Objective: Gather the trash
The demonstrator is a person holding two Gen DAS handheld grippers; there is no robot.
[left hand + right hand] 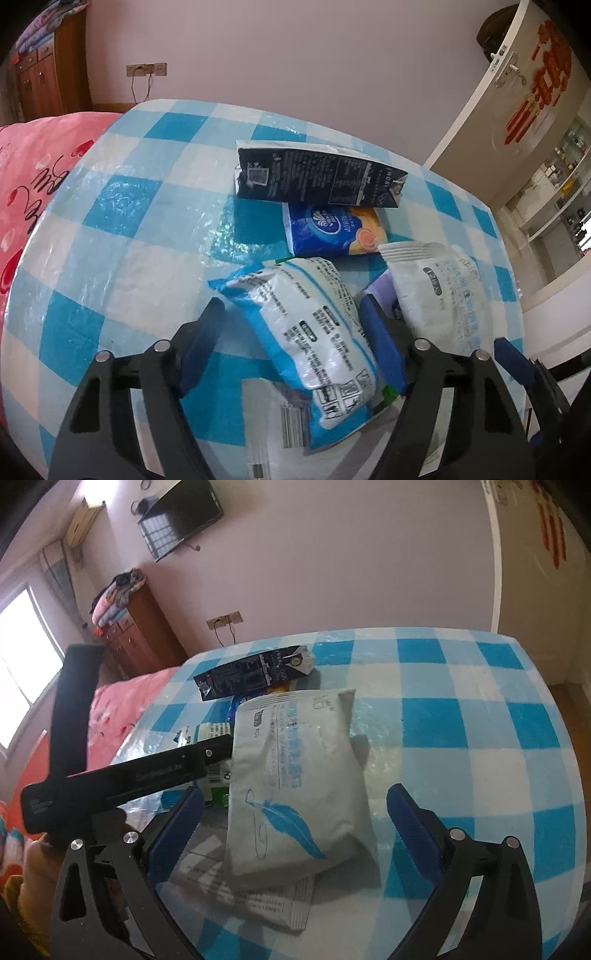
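A pile of trash lies on the blue-and-white checked table (122,229). My left gripper (291,314) is open, its jaws on either side of a blue-and-white plastic pack (314,332). Behind it lie a dark milk carton (314,173) on its side and a blue tissue pack (328,229). A grey-white wipes pack (443,295) lies to the right. My right gripper (295,805) is open around that wipes pack (295,775), which has a blue feather print. The carton (255,672) also shows behind it. A flat white wrapper (258,897) lies under the pack.
The left gripper's black body (122,775) crosses the right wrist view at the left. A pink quilted bed (33,177) borders the table's left side. A wooden cabinet (51,74) stands by the wall, and a white door (517,92) is at the right.
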